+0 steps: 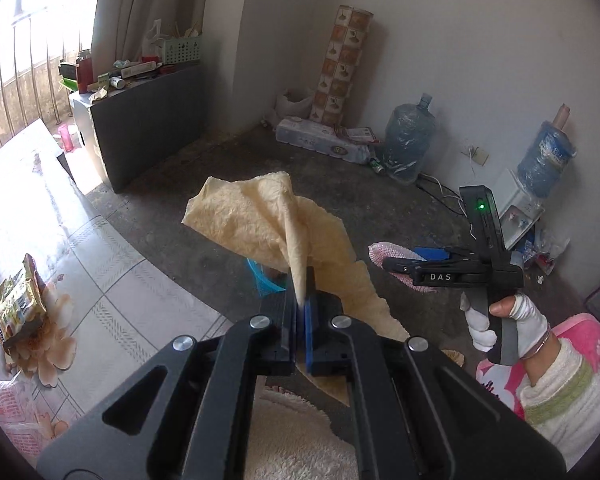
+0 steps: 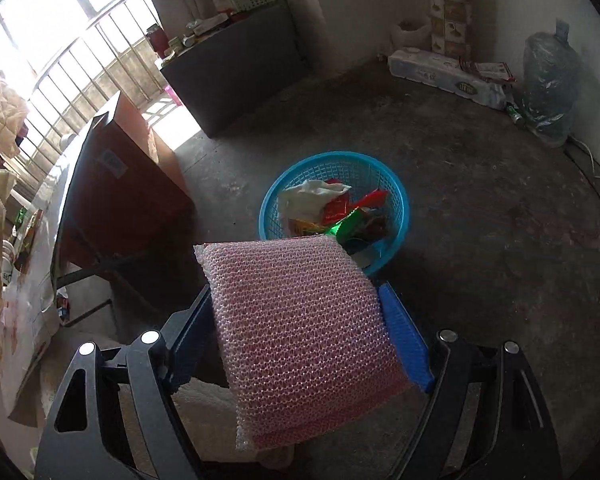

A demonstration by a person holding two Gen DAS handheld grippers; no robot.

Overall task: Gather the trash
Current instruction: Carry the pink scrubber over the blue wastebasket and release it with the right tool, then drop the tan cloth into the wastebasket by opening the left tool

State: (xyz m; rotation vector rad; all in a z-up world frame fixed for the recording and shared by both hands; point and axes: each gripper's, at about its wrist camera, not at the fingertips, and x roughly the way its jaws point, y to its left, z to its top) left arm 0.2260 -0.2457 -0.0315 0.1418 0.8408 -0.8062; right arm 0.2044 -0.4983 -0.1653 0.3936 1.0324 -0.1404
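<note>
Step in hand, as judged: transport of two collected items to the bin, release not yet made. Left claw (image 1: 300, 300) clamped flat on a crumpled yellow tissue (image 1: 268, 224), pads together on a thin fold, remainder of the sheet fanned up and forward of the tips. Right claw (image 2: 296, 320) spread wide but loaded, gripping a pink mesh scouring pad (image 2: 300, 336) across its full width, blue pad facing visible against the right edge of the pad. Same claw seen from the left wrist view, carried in a gloved hand (image 1: 500, 320), pad end projecting to the left. Destination: blue plastic basket (image 2: 396, 184) on the concrete floor, beyond the pad's far edge in the right wrist view, already containing a white tissue and red and green wrappers. In the left wrist view, only a sliver of the basket rim (image 1: 260, 280) visible, under the tissue. Remaining trash: a snack packet (image 1: 18, 308) lying on the tiled-pattern worktop (image 1: 120, 280), well apart from both claws. Next move, as judged: advance of each load to a position directly above the basket opening, then opening of the jaws. For the tissue, allowance for drift of the light sheet; release low over the rim preferred. For the pad, clean drop expected once the jaws widen past its width. Afterwards, return to the worktop for the packet.
</note>
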